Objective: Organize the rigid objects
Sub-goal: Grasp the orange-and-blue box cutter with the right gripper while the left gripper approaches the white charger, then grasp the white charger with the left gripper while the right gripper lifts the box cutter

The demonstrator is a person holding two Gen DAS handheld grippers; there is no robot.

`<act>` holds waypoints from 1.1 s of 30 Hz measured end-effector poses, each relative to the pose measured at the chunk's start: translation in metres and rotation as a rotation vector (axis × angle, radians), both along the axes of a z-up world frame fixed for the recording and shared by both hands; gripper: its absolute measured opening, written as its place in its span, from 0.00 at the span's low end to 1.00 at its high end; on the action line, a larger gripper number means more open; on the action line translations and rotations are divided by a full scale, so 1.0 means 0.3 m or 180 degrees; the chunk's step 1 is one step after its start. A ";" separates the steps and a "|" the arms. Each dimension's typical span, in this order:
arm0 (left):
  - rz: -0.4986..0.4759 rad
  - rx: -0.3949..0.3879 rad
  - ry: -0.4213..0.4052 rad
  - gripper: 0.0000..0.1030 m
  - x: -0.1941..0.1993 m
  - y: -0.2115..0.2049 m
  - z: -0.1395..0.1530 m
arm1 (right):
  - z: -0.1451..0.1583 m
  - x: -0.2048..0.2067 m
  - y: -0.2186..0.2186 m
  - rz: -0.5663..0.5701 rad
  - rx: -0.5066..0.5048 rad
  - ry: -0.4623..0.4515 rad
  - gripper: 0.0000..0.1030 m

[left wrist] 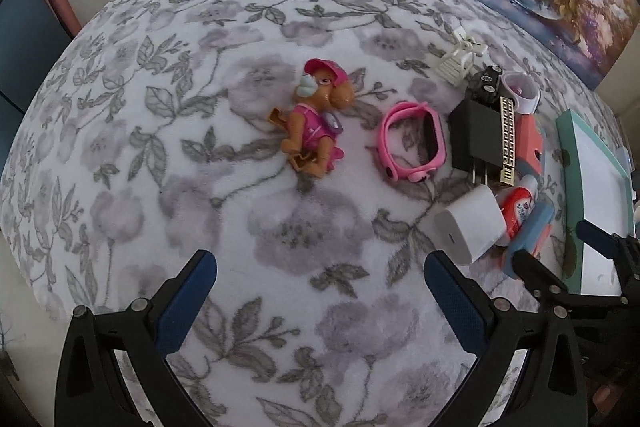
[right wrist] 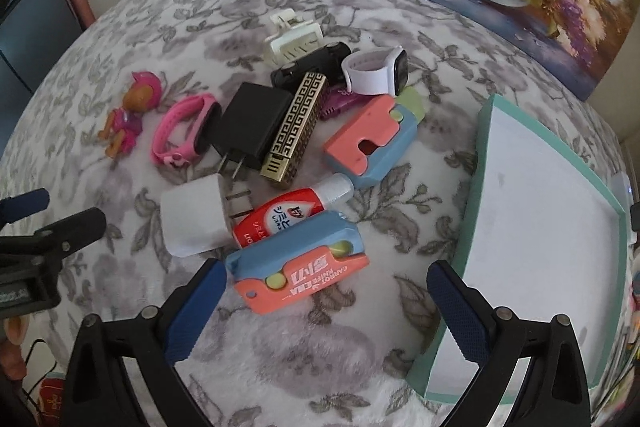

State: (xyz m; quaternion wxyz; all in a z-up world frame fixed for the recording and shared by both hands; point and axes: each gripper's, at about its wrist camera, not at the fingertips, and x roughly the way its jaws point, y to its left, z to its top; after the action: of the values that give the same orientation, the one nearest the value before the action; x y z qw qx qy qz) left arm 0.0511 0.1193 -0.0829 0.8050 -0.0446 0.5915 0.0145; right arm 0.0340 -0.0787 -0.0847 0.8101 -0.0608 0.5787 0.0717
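While our left gripper [left wrist: 320,291] and right gripper [right wrist: 326,301] both hover with jaws spread and empty, the teal tray [right wrist: 486,147] at right holds nothing — toy dog [left wrist: 316,119], pink watch [left wrist: 410,141], chargers and the rest still clutter the blanket [left wrist: 200,107]; we judge sorting barely begun.

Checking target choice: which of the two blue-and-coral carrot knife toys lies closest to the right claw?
The carrot knife toy with "CARROT KNIFE" printed on its coral side, lying just ahead of the right claw. The other carrot knife toy sits farther back, near the white watch.
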 end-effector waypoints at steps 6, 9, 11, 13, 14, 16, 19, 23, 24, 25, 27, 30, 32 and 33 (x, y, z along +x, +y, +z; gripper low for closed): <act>0.0009 -0.0031 0.0034 1.00 0.001 -0.005 -0.015 | -0.030 0.009 0.026 0.0109 -0.0062 0.0026 0.92; 0.0020 -0.0029 0.0045 1.00 0.001 -0.006 -0.023 | -0.051 0.014 0.029 0.0113 -0.0062 0.0069 0.87; 0.0015 -0.0031 0.0053 1.00 -0.001 -0.009 -0.028 | -0.058 0.018 0.030 0.0120 -0.0049 0.0075 0.86; 0.0016 -0.0042 0.0070 1.00 0.000 -0.007 -0.030 | -0.062 0.021 0.030 0.0124 -0.0032 0.0097 0.84; 0.0022 -0.0044 0.0075 1.00 0.000 -0.008 -0.032 | -0.063 0.021 0.031 0.0129 -0.0024 0.0105 0.82; 0.0037 -0.0054 0.0097 1.00 0.003 -0.010 -0.036 | -0.067 0.022 0.038 0.0140 -0.0038 0.0107 0.82; 0.0069 -0.0092 0.0131 1.00 0.005 -0.009 -0.038 | -0.071 0.021 0.043 0.0144 0.0013 0.0125 0.77; 0.0115 -0.0158 0.0194 1.00 0.013 -0.012 -0.036 | -0.072 0.020 0.044 0.0137 0.0044 0.0126 0.76; 0.0135 -0.0168 0.0230 1.00 0.019 -0.013 -0.038 | -0.072 0.020 0.041 0.0134 0.0053 0.0126 0.76; 0.0148 -0.0174 0.0251 1.00 0.024 -0.016 -0.037 | -0.072 0.020 0.035 0.0125 0.0080 0.0127 0.76; 0.0189 -0.0204 0.0284 1.00 0.032 -0.020 -0.033 | -0.069 0.021 0.021 0.0083 0.0125 0.0139 0.76; 0.0277 -0.0202 0.0327 1.00 0.042 -0.036 -0.020 | -0.053 0.024 -0.008 -0.0025 0.0219 0.0146 0.76; 0.0334 -0.0214 0.0336 1.00 0.050 -0.053 -0.006 | -0.036 0.025 -0.033 -0.0087 0.0314 0.0129 0.76; 0.0355 -0.0223 0.0336 1.00 0.053 -0.064 0.001 | -0.028 0.026 -0.043 -0.0119 0.0354 0.0121 0.76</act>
State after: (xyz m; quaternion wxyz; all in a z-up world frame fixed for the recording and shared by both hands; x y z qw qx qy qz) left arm 0.0670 0.1002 -0.0825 0.7685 -0.1047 0.6299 0.0409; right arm 0.0417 -0.0917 -0.0930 0.8023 -0.0036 0.5902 0.0898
